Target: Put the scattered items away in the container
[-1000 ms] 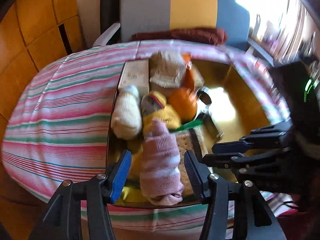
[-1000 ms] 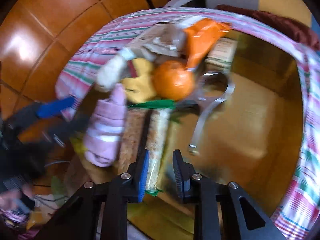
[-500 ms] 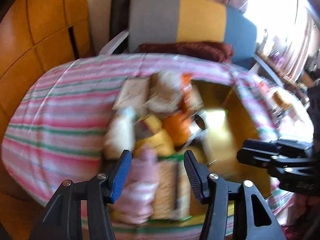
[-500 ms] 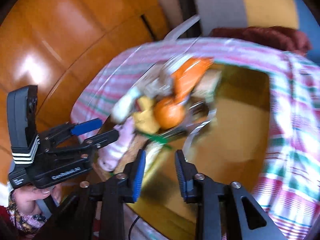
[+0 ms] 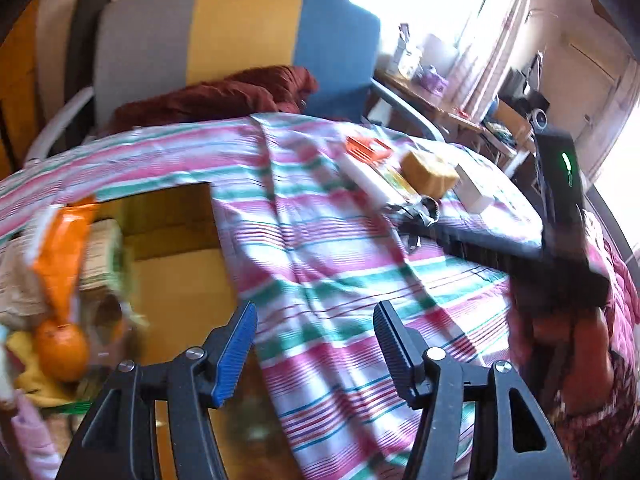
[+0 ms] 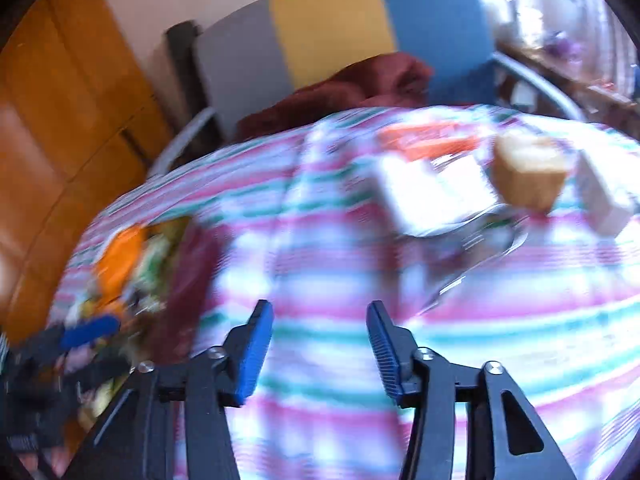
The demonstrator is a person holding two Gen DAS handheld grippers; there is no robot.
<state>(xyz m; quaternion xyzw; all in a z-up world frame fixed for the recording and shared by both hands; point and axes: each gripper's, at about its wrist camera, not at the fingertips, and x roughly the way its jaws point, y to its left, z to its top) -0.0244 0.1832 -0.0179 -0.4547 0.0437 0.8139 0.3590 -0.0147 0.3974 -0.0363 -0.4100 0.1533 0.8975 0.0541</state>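
While both pairs of fingers are opening with nothing between them, the left gripper (image 5: 314, 344) hangs over the striped pink, green and white cloth (image 5: 320, 248) on the worktop, just right of the open yellow-brown cardboard container (image 5: 176, 264). That box already holds a round orange fruit (image 5: 60, 350), an orange foil packet (image 5: 64, 240), a pink striped knitted sock (image 5: 32, 436) and other soft things too blurred to name. The right gripper (image 6: 320, 334), equally empty, points across the cloth toward the far side.

Farther out, well apart from the container, the items not yet tidied lie together: a tan cube-shaped sponge (image 5: 430, 172), a flat white rectangular box (image 5: 372, 180), a smaller white block (image 5: 474, 190), an orange-red plastic piece (image 5: 366, 146) and a shiny metal utensil (image 5: 420, 210). Beyond them stands a grey, yellow and blue chair (image 5: 240, 28) with a dark red cloth (image 5: 224, 94) on its seat.

My reading is that a drop into the container is finished and the reach for the next item is in hand. The next move calls for choosing one far item, probably the sponge or utensil, and bringing released fingers either side of it.
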